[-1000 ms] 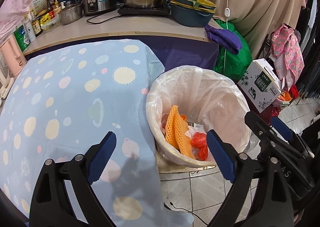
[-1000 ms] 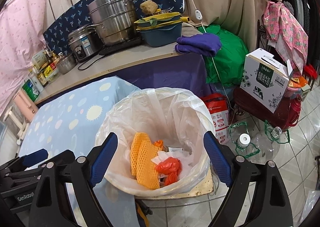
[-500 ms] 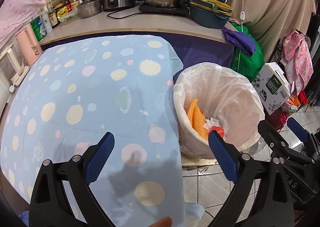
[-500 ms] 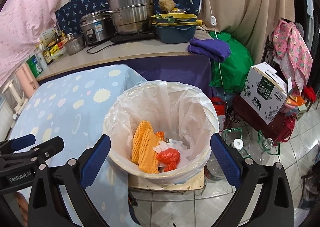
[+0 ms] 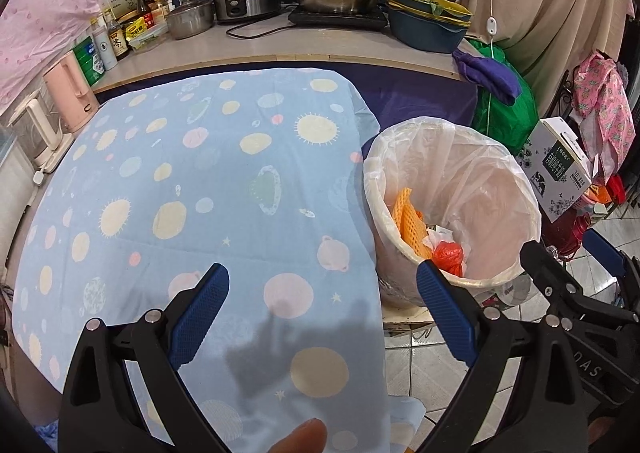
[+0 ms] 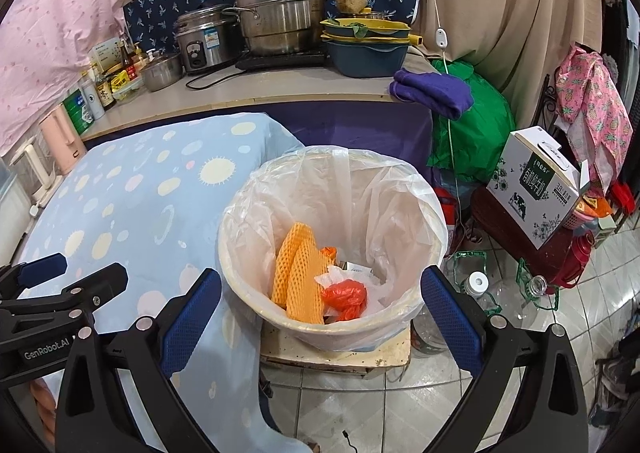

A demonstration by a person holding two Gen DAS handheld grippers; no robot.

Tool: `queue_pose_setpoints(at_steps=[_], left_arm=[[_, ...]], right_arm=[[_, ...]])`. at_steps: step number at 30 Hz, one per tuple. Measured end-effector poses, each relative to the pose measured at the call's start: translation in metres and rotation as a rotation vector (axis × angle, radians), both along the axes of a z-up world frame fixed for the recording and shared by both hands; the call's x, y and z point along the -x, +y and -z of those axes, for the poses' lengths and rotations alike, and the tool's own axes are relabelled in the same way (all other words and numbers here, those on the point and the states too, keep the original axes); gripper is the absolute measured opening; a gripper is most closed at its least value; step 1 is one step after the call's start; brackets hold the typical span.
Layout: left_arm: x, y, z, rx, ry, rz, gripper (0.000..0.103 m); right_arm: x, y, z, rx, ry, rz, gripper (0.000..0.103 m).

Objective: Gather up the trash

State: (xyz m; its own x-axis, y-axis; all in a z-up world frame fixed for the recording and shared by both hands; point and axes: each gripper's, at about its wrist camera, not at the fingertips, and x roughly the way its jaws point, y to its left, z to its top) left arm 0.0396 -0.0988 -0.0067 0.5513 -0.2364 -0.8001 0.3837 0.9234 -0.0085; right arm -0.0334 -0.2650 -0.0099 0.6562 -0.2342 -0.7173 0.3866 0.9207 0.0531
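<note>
Orange netting (image 6: 298, 273) lies binned, both grippers (image 5: 322, 317) (image 6: 320, 317) gape empty, so scan the tablecloth (image 5: 180, 181) slowly for leftovers.

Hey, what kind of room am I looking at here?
Most likely a small home kitchen. A counter holds a rice cooker and stacked steel pots, with sauce bottles at its end and a lined trash bin on the floor.

One lined bin (image 6: 256, 237) holds two orange foam nets (image 6: 298, 273), one red bag (image 6: 346, 293) and some white scraps — too crumpled to number. Along the back stand one rice cooker (image 6: 202, 41), one stacked steamer pot (image 6: 280, 9), one small steel bowl (image 6: 162, 71) and two kettles (image 5: 52, 109). On the floor — two clear bottles (image 6: 476, 285), one milk carton box (image 6: 536, 189).
</note>
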Motion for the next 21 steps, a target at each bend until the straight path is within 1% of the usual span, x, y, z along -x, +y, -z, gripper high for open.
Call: queue_pose_setpoints(at_steps=[8,21], left_arm=[[0.0028,-0.0027,0.0025,-0.024,-0.011,0.001,0.090],[0.0059,-0.0038,0.0028,-0.041,-0.017,-0.010,0.090]], right_arm=[[0.0015,-0.0039,-0.0002,0.004,0.002,0.006,0.096],[0.0051,-0.0047,0.0020,0.005,0.005,0.006,0.096]])
